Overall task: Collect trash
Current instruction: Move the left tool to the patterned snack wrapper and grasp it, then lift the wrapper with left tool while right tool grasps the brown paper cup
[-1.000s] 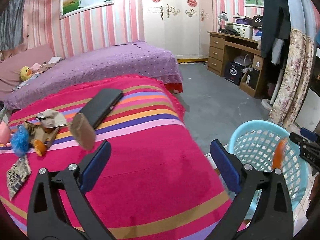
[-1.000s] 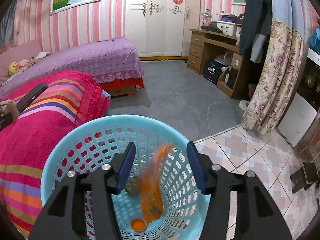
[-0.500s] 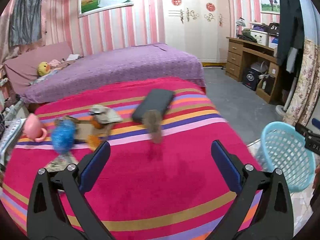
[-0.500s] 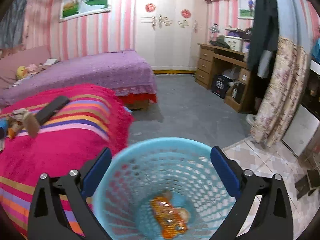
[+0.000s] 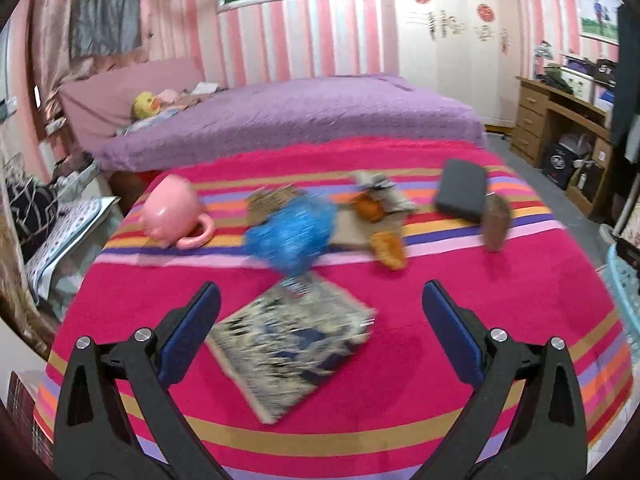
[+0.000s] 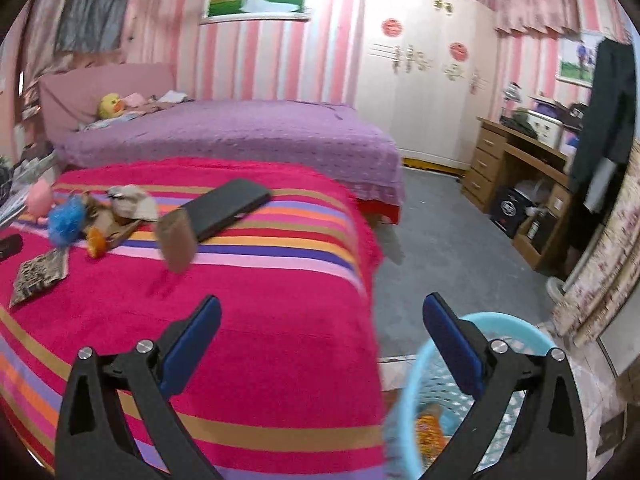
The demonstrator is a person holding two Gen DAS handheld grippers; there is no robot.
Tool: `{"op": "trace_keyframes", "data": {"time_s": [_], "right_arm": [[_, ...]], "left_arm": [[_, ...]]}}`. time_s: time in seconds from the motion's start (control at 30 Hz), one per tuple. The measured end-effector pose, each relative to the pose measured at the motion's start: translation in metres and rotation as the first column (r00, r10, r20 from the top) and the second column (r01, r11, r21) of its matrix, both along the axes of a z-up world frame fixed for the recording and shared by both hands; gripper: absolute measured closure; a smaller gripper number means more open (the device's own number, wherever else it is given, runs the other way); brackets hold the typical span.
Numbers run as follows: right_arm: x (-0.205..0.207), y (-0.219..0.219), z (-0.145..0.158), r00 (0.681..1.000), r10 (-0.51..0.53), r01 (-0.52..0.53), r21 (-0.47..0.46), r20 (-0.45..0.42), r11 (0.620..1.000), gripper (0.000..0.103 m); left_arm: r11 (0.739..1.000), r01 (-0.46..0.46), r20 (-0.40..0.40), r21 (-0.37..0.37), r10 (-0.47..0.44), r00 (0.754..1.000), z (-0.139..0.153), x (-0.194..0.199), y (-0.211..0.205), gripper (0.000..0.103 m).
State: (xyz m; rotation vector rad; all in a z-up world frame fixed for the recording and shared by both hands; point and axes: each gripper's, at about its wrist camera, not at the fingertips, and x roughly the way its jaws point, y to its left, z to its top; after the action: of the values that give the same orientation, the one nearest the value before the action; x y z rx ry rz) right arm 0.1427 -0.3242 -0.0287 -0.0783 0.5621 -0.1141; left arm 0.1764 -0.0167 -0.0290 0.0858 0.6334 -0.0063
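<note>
Both sets of jaws stand wide apart with nothing between them. The left gripper [image 5: 320, 328] hangs over a bed draped in a striped magenta blanket [image 5: 420, 364], its blue pads flanking a patterned flat packet [image 5: 292, 350] that lies on the cloth at the centre of the left wrist view, untouched. Beyond it, toward 12 o'clock, a blurred row of clutter runs across the blanket: a pink cup [image 5: 170, 210] tipped on its side at 10 o'clock, a blue frilly ball [image 5: 292, 232] just above the packet, crumpled brown and orange scraps [image 5: 384, 244] at 1 o'clock, then a dark flat case [image 5: 460, 194] and a brown block [image 5: 496, 222] touching its near end at 2 o'clock. A sliver of the light blue basket [image 5: 624, 280] shows at the 3 o'clock edge.

The right gripper [image 6: 320, 336] hovers at the bed's corner, equally empty. In its view the basket [image 6: 424, 364] stands on the floor at 5 o'clock, just beside the blanket's hanging edge, partly hidden behind the right finger. Orange wrapper trash [image 6: 430, 434] lies inside it at the bottom. The same clutter shows at 10 o'clock on the blanket, well apart from this gripper. A second bed with a purple cover [image 6: 240, 136] sits behind, a yellow plush toy [image 6: 110, 105] at its head.
</note>
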Motion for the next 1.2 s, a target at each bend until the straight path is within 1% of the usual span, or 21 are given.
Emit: {"op": "trace_keyframes", "data": {"time_s": [0.07,0.17,0.27,0.4,0.47,0.5,0.53,0.6,0.67,0.7,0.77,0.83,0.9,0.97,1.07,1.2], "right_arm": [[0.003,0.015,-0.003,1.0,0.029,-0.029,-0.014,-0.01,0.999,0.005],[0.007,0.033,-0.008,0.998,0.052,-0.053,-0.054,-0.027,0.997,0.005],[0.012,0.039,-0.012,0.997,0.066,-0.069,-0.058,-0.045,0.996,0.005],[0.017,0.043,-0.015,0.995,0.072,-0.076,-0.056,-0.065,0.996,0.005],[0.018,0.043,-0.015,0.995,0.075,-0.079,-0.044,-0.07,0.996,0.005],[0.019,0.044,-0.016,0.994,0.077,-0.08,-0.04,-0.072,0.996,0.005],[0.02,0.044,-0.017,0.994,0.079,-0.082,-0.039,-0.075,0.996,0.005],[0.022,0.047,-0.018,0.993,0.082,-0.086,-0.041,-0.08,0.995,0.005],[0.023,0.049,-0.02,0.993,0.084,-0.088,-0.045,-0.085,0.995,0.005],[0.023,0.05,-0.02,0.992,0.086,-0.091,-0.046,-0.087,0.995,0.005],[0.024,0.052,-0.021,0.992,0.089,-0.094,-0.046,-0.09,0.995,0.005],[0.024,0.054,-0.021,0.992,0.092,-0.097,-0.048,-0.091,0.994,0.005],[0.024,0.056,-0.02,0.992,0.094,-0.099,-0.053,-0.089,0.994,0.005],[0.024,0.057,-0.02,0.991,0.095,-0.1,-0.057,-0.089,0.993,0.005],[0.024,0.057,-0.02,0.992,0.094,-0.099,-0.063,-0.09,0.993,0.005],[0.024,0.055,-0.019,0.992,0.089,-0.094,-0.054,-0.086,0.994,0.005]], "left_arm": [[1.0,-0.025,-0.023,0.014,0.026,0.999,-0.009,0.004,0.017,0.006],[0.999,-0.035,-0.062,-0.004,0.035,0.997,-0.02,0.01,0.038,0.006],[0.999,-0.053,-0.098,-0.002,0.053,0.994,-0.034,0.016,0.053,0.006],[0.998,-0.052,-0.151,0.025,0.055,0.987,-0.054,0.028,0.065,0.006],[0.999,-0.054,-0.196,0.002,0.054,0.979,-0.065,0.036,0.073,0.012],[0.999,-0.049,-0.214,-0.024,0.042,0.976,-0.068,0.039,0.075,0.012],[0.998,-0.038,-0.216,-0.05,0.026,0.976,-0.068,0.04,0.077,0.012],[0.998,-0.007,-0.227,-0.056,-0.006,0.974,-0.07,0.042,0.075,0.013],[0.998,0.013,-0.228,-0.055,-0.025,0.973,-0.07,0.042,0.072,0.02],[0.998,0.023,-0.227,-0.054,-0.035,0.973,-0.07,0.042,0.07,0.022],[0.997,0.049,-0.222,-0.057,-0.06,0.973,-0.068,0.041,0.066,0.032],[0.997,0.058,-0.222,-0.058,-0.069,0.973,-0.068,0.041,0.064,0.036],[0.997,0.052,-0.224,-0.058,-0.064,0.973,-0.067,0.042,0.063,0.044],[0.997,0.051,-0.225,-0.056,-0.063,0.972,-0.065,0.043,0.063,0.064],[0.997,0.053,-0.232,-0.063,-0.066,0.97,-0.064,0.042,0.061,0.068],[0.997,0.06,-0.22,-0.049,-0.069,0.973,-0.061,0.036,0.056,0.071]]}}
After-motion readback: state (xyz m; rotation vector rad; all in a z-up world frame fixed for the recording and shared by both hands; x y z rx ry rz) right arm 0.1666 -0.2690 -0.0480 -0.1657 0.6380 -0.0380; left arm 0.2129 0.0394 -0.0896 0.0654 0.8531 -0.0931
